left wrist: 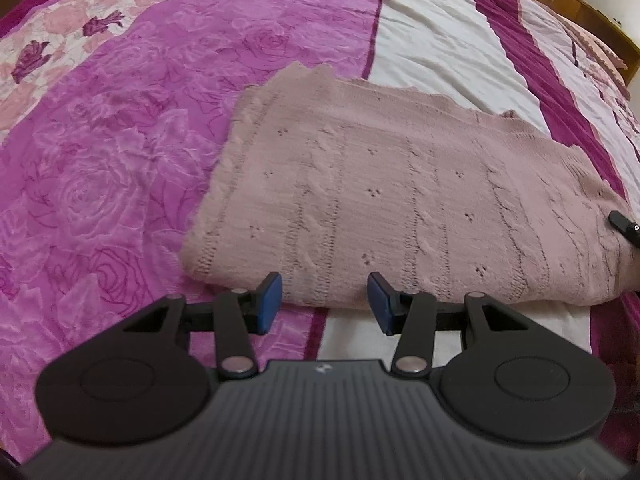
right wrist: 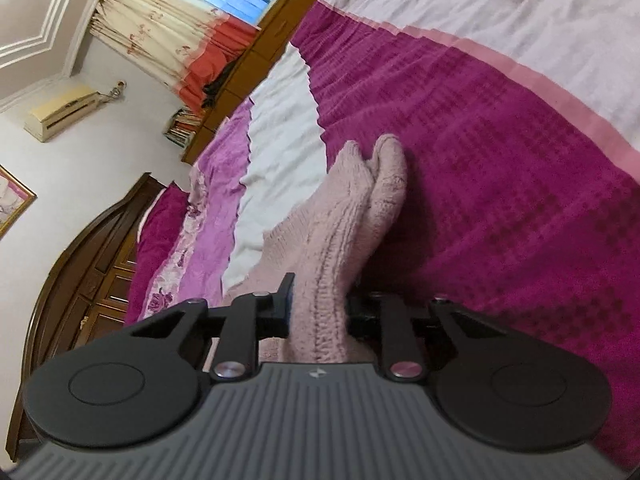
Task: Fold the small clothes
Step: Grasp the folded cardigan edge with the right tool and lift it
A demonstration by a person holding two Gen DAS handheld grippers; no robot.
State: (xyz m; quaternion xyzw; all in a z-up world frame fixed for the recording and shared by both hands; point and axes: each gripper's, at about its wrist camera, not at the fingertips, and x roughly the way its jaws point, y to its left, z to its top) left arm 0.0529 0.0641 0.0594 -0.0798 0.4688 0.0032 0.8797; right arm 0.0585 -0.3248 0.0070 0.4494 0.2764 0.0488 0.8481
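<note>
A dusty pink knitted garment [left wrist: 400,204] lies folded flat on the bed. My left gripper [left wrist: 325,300] is open and empty, its blue pads just short of the garment's near folded edge. In the right wrist view my right gripper [right wrist: 320,304] is shut on the garment's right edge [right wrist: 340,248], with knit bunched between the fingers and running away from the camera. A tip of the right gripper [left wrist: 624,226] shows at the far right of the left wrist view, at the garment's right end.
The bed has a magenta rose-patterned cover [left wrist: 120,160] with white stripes [left wrist: 440,40]. A wooden headboard [right wrist: 80,264] and wooden frame [left wrist: 580,4] border it. A curtained window [right wrist: 180,28] and a wall air conditioner [right wrist: 60,112] are beyond.
</note>
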